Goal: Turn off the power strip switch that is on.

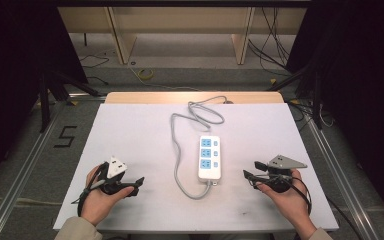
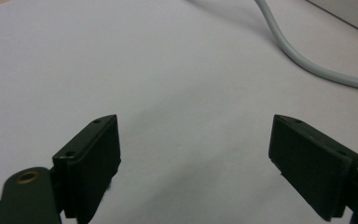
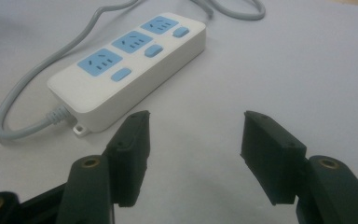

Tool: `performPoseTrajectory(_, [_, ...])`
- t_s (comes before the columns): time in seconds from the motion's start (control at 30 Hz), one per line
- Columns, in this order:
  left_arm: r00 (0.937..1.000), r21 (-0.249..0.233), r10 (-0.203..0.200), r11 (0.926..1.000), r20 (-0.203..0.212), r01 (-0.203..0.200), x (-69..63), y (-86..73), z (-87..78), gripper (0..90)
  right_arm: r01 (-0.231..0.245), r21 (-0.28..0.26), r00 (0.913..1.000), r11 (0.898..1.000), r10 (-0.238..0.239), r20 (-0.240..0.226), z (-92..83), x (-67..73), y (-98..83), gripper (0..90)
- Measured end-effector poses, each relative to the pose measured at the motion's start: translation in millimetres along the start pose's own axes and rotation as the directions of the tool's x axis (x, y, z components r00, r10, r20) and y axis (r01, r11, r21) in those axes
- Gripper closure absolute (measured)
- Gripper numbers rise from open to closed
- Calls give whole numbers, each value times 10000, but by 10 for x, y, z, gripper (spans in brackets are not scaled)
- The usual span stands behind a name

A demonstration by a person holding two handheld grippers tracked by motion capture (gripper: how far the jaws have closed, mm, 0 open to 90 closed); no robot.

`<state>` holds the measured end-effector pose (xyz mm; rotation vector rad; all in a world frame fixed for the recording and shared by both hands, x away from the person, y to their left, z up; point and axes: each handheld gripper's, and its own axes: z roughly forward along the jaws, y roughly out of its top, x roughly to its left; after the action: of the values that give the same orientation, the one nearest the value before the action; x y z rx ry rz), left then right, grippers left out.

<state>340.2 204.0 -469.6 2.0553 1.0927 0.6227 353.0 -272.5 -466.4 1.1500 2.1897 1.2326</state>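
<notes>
On the white table [image 1: 130, 130], midway between its left and right edges and nearer our side than the far one, we see a white power strip [image 1: 209, 158] lying flat with its long axis running from the near edge toward the far edge. It carries three blue sockets in a row, each with a small blue switch beside it. Its grey cord [image 1: 177, 150] leaves the near end, curves left, runs up along the strip's left side and loops toward the far edge, where it drops off the table.

We hold the left gripper [image 1: 136, 183] low over the near left part of the table, well apart from the strip, its jaws pointing toward the strip. From the left gripper view its fingers [image 2: 93, 158] stand spread wide over bare table with nothing between them, and a stretch of the cord crosses the upper right corner.

We hold the right gripper [image 1: 250, 170] near the table's right edge, just right of the strip's near end and not touching it. Its fingers [image 3: 130, 154] are likewise spread wide and pinch nothing; the right gripper view looks along them at the strip's near end and the cord's bend.
</notes>
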Motion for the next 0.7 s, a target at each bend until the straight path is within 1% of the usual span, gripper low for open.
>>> performPoseTrajectory(0.13, [10000,-108,9,9999,29,-9,-29,15,18,164,42,-54,10000,10000,-42,44,-21,11,11,498])
performPoseTrajectory(0.23, [10000,-89,18,10000,16,-18,-29,11,30,163,115,53,9999,9999,-115,34,-27,22,11,576])
performPoseTrajectory(0.3, [10000,-107,-11,9999,-12,11,-25,8,29,164,255,158,9997,9996,-255,-4,-31,32,15,646])
performPoseTrajectory(0.33, [10000,-107,11,9999,-50,-12,-18,9,24,164,255,158,9997,9996,-255,-4,-31,32,15,646])
performPoseTrajectory(0.37, [10000,-132,-56,9999,-71,55,-18,9,24,164,353,216,9994,9991,-354,-1,-36,36,19,689])
performPoseTrajectory(0.4, [9999,-140,-52,9999,-101,51,-14,10,24,166,500,255,9987,9984,-501,11,-51,46,26,776])
performPoseTrajectory(0.53, [9999,-135,-22,9999,-99,20,-11,9,36,169,755,231,9970,9969,-759,177,-70,58,32,900])
performPoseTrajectory(0.7, [9998,-176,28,9998,-173,-31,-8,17,31,172,798,208,9965,9966,-803,245,-89,80,49,900])
